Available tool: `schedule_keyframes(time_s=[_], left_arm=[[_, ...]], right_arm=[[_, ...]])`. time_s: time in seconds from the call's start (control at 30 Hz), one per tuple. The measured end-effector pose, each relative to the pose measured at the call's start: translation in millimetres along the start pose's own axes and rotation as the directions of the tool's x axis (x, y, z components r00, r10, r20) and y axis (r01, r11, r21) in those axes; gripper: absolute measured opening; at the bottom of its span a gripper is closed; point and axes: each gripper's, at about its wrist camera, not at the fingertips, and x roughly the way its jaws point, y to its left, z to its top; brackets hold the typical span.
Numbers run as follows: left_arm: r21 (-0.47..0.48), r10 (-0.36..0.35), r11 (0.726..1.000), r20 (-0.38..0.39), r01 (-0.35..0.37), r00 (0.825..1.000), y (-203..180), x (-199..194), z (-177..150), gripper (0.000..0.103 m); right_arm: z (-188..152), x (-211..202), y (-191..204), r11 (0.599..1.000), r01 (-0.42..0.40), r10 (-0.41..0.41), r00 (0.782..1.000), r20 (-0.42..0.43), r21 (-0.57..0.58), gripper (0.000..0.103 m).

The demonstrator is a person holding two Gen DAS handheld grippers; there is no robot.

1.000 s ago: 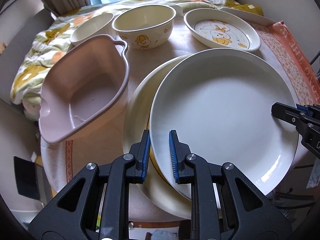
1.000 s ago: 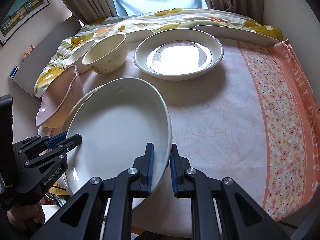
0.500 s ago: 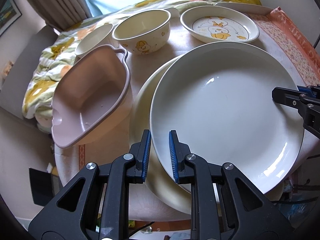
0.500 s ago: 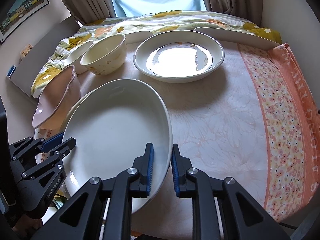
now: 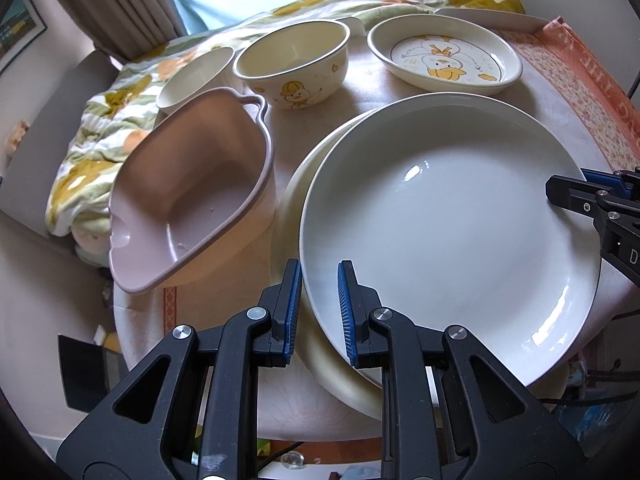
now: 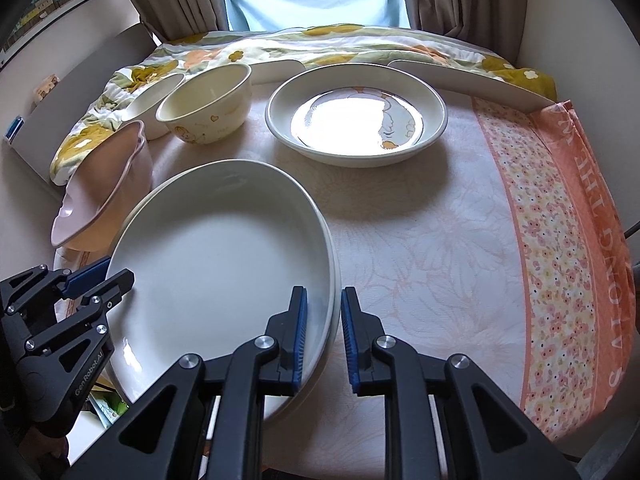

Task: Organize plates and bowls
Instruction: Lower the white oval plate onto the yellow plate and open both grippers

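Observation:
A large white plate lies over a cream plate, shifted a little to the right of it. I cannot tell whether the two touch. My left gripper is shut on the white plate's near-left rim. My right gripper is shut on its right rim. Each gripper shows in the other's view, the right gripper at the plate's right edge and the left gripper at its left edge.
A pink handled bowl leans at the table's left edge. Behind stand a duck-print bowl, a small white bowl and a duck-print plate. A floral quilt lies at the back left. The tablecloth's orange border runs down the right.
Both grippers keep their hold on the white plate. The left wrist view has tilted a little, so the bowls and pink bowl sit lower and more to the right.

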Motion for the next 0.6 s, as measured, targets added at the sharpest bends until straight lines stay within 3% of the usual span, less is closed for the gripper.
schedule_keyframes(time_s=[0.23, 0.6], left_arm=[[0.025, 0.060, 0.998, 0.015, -0.061, 0.998, -3.7, -2.8, 0.1, 0.016], [-0.016, 0.014, 1.000, 0.019, -0.013, 1.000, 4.0, -10.5, 3.5, 0.016]], right_arm=[[-1.6, 0.7, 3.5, 1.000, 0.022, -0.022, 1.000, -0.002, -0.015, 0.017], [-2.0, -3.8, 0.6, 1.000, 0.003, -0.003, 1.000, 0.006, 0.012, 0.017]])
